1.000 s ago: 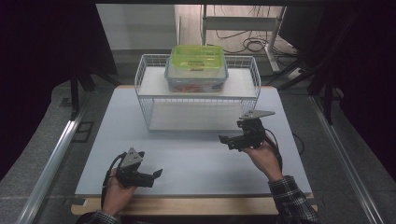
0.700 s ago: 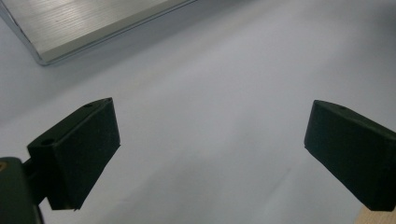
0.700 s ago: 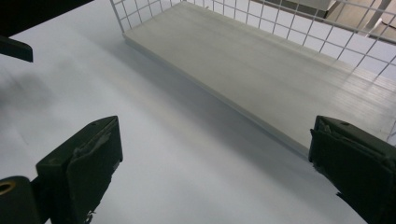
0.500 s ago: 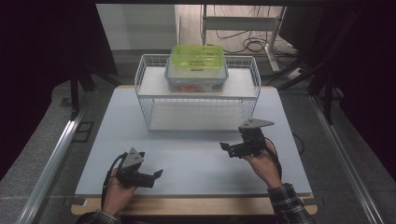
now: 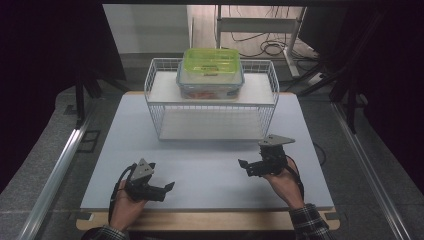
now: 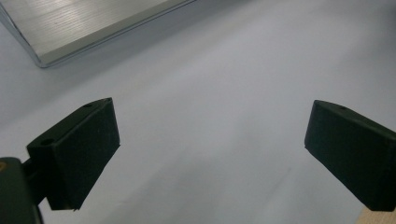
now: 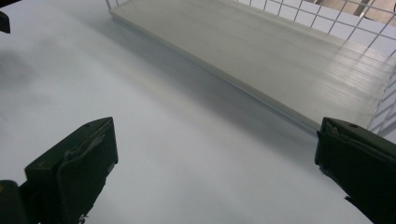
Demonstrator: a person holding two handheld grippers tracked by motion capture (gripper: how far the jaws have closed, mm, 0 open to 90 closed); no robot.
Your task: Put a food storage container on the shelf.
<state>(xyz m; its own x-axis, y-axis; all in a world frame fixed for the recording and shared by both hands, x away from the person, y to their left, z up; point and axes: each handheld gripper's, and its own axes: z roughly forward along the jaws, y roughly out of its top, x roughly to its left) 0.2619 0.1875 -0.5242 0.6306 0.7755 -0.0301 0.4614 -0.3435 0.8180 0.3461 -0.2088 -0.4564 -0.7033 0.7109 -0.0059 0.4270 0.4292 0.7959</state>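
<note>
Container point(image 5: 210, 86) contents blurred – lower half behind rack point(image 5: 162, 107) wire.

Tabletop point(image 5: 210, 165): pale grey surface with a wooden front edge.
Floor point(image 5: 45, 150): grey, on both sides of the tabletop.
Metal rail point(image 5: 60, 170): runs along the floor left of the tabletop.
Cables point(image 5: 270, 47): dark, loose on the floor beyond the tabletop.
Surroundings: dark at left and right.

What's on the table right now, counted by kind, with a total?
Wire rack: 1
Lidded food containers, stacked on the rack's upper shelf: 2, a green-lidded one atop a blue-rimmed clear one
Handheld tools, both open: 2, left tool and right tool
Total: 5
</note>
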